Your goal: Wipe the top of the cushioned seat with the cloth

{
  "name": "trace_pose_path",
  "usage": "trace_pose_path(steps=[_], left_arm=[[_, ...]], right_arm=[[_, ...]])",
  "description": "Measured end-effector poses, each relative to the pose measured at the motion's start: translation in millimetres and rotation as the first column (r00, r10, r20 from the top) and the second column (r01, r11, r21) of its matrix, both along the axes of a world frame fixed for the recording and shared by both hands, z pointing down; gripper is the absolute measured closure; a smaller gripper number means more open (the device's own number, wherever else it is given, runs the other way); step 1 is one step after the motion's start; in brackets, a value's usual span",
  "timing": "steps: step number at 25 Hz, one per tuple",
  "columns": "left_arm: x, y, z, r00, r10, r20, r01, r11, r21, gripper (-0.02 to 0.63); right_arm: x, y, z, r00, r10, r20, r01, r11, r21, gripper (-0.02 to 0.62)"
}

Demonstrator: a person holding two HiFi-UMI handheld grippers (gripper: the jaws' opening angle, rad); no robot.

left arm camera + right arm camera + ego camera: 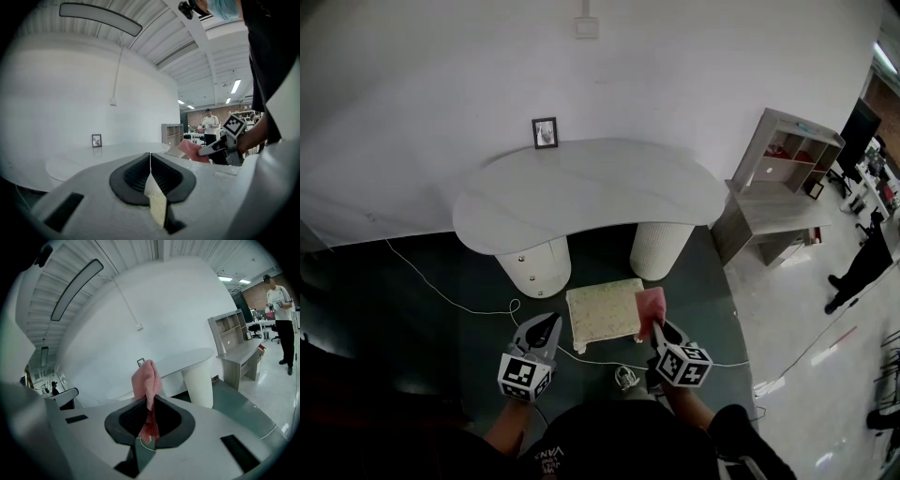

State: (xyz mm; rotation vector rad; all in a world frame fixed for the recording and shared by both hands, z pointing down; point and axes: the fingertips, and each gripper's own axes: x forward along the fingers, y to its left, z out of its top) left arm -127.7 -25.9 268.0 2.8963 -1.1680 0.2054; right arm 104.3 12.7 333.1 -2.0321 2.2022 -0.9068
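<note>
The cushioned seat (603, 312) is a low, cream-topped square stool on the dark floor in front of me, below the white table. My right gripper (660, 332) is shut on a pink cloth (650, 310), which stands up at the seat's right edge. In the right gripper view the pink cloth (146, 380) is pinched between the closed jaws and sticks up above them. My left gripper (547, 328) hangs just left of the seat, shut with nothing in it. In the left gripper view the right gripper (220, 149) with the cloth (192, 150) shows to the right.
A white curved table (591, 192) on two ribbed pedestals stands behind the seat, with a small framed picture (545, 132) on it. A white cable (441, 292) runs across the floor. A wooden shelf desk (778, 192) is at right. People stand far right.
</note>
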Motion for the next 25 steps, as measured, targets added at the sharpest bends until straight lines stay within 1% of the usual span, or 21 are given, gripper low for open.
trace_pose_path(steps=[3,8,25], left_arm=[[3,3,-4,1.0,-0.006,-0.012,0.006,1.0,0.007,0.586],[7,8,-3,1.0,-0.006,-0.012,0.005,1.0,-0.017,0.586],[6,29,3,1.0,-0.018,-0.005,0.018,0.999,-0.035,0.586]], right_arm=[[5,3,-9,1.0,0.001,0.002,-0.001,1.0,0.014,0.56],[3,8,-15,1.0,-0.008,-0.008,0.008,1.0,0.027,0.561],[3,22,-9,1.0,-0.017,-0.002,0.017,1.0,0.022,0.561]])
